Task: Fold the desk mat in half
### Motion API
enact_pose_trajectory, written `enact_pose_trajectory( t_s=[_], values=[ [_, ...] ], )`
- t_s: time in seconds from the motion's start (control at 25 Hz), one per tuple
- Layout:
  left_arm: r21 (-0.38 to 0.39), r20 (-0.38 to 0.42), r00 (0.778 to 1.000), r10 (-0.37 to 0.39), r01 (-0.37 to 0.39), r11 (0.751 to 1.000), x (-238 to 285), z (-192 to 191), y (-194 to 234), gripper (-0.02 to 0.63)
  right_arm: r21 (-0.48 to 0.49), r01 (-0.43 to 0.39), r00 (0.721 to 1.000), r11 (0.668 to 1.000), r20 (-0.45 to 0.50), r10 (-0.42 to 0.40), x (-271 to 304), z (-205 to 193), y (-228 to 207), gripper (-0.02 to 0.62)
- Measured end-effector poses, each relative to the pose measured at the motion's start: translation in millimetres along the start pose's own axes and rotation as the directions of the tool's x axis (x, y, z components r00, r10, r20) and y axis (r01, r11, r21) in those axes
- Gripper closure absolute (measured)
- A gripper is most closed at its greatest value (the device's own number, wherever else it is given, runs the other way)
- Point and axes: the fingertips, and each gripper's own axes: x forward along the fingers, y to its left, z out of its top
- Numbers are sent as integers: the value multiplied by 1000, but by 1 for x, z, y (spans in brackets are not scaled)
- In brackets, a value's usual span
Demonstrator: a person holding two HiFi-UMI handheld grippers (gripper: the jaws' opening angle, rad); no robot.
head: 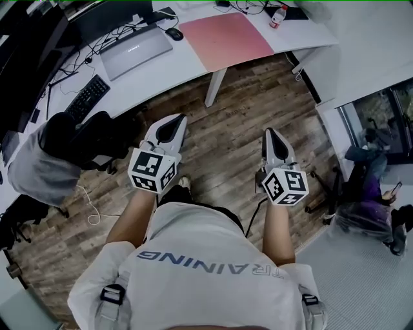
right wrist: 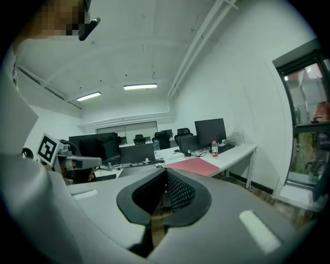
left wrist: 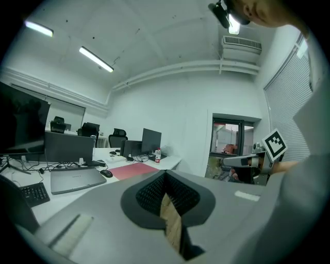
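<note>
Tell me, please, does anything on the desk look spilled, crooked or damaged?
Nothing stands out. The pink desk mat lies flat and unfolded on the white desk, the bottle beyond it stands upright, and nothing looks spilled.

Bright, even light falls from ceiling tubes overhead, leaving only faint, soft shadows on the wooden floor. Fisheye bending and dark vignetting mark every edge; the nearest surfaces blur.

The desk mat, a pink-red rectangle, lies flat and unfolded on the white table, far ahead, slightly right, reaching close to the table's near edge.
</note>
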Motion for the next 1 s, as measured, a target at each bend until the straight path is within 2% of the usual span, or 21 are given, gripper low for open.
enact_pose_trajectory(
  t_s=[0.2,0.44,0.72,1.0],
  values=[
    [0,-7,999,-35,35,999,22,15,31,606,-14,3,1000,1000,11,-3,40,16,16,581],
    [-15,11,1000,-21,21,1000,44,28,59,606,-34,-16,1000,999,11,16,81,30,16,581],
    [-24,34,999,40,-39,999,81,43,79,606,-42,-88,996,995,23,90,138,44,-4,581],
    [-32,19,993,119,-119,992,146,64,84,606,-40,-178,983,983,33,180,202,74,-53,581]
  ],
)
